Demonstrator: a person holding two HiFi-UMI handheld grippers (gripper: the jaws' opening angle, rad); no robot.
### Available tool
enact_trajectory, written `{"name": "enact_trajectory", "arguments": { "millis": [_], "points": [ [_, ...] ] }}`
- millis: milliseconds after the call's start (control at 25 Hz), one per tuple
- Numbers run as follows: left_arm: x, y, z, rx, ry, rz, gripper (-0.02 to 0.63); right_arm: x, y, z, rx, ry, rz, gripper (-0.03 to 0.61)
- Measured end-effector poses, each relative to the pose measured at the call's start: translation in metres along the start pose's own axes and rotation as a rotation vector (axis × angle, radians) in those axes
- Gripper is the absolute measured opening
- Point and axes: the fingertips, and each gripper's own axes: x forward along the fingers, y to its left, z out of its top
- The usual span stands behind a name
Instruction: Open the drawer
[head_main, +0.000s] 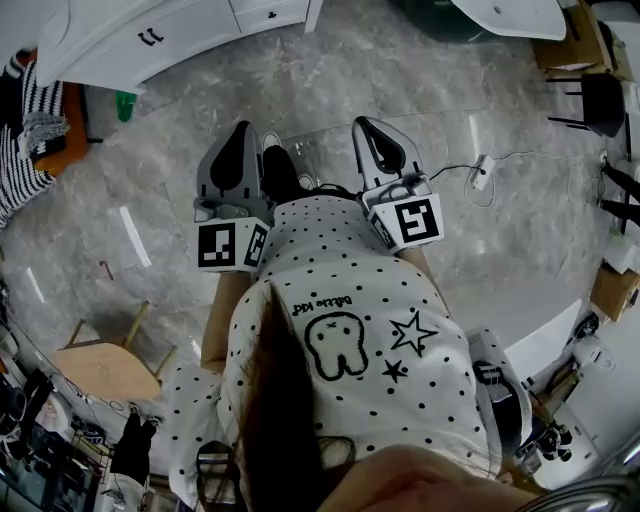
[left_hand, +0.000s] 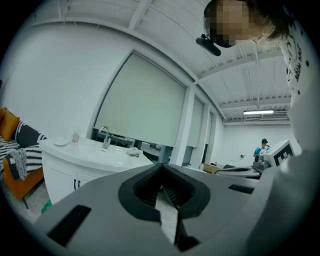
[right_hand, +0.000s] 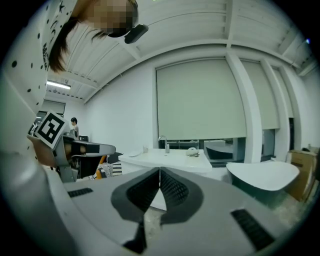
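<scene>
Up at the top edge of the head view sits the white drawer front with a small black handle (head_main: 270, 14). Its long axis runs left to right along the frame edge, slightly tilted, and its face points down the frame toward the person. It belongs to the white curved cabinet (head_main: 170, 35) in the upper left, well apart from both claws.

The left claw (head_main: 241, 131) is pressed together with nothing in it, and its own view shows the ribbed black pads (left_hand: 150, 187) meeting at the tip. Past it, at lower left, stands the cabinet, whose white desk top (left_hand: 95, 152) carries a chrome tap (left_hand: 105, 136).

The right claw (head_main: 369, 126) is closed too, pads (right_hand: 172, 190) touching, empty. The two claws ride side by side at mid-frame above the grey marble floor (head_main: 150, 200), both aimed up the frame toward the cabinet.

Each claw carries a cube with black-and-white square markers (head_main: 232, 245), patterns only, no letters. The white polka-dot shirt (head_main: 350, 300) shows a tooth outline, two stars and a line of script that is upside down and too small to read for sure.
</scene>
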Motion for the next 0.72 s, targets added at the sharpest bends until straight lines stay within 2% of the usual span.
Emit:
{"name": "enact_trajectory", "arguments": {
  "millis": [440,720],
  "points": [
    [0.06,0.063,0.025,-0.007,0.03,-0.014,0.005,0.082,-0.009,0.029,0.0,0.004,-0.013,0.014],
    [0.118,0.117,0.017,-0.004,0.052,-0.017,0.005,0.158,-0.022,0.013,0.028,0.032,-0.009,0.014]
  ]
}}
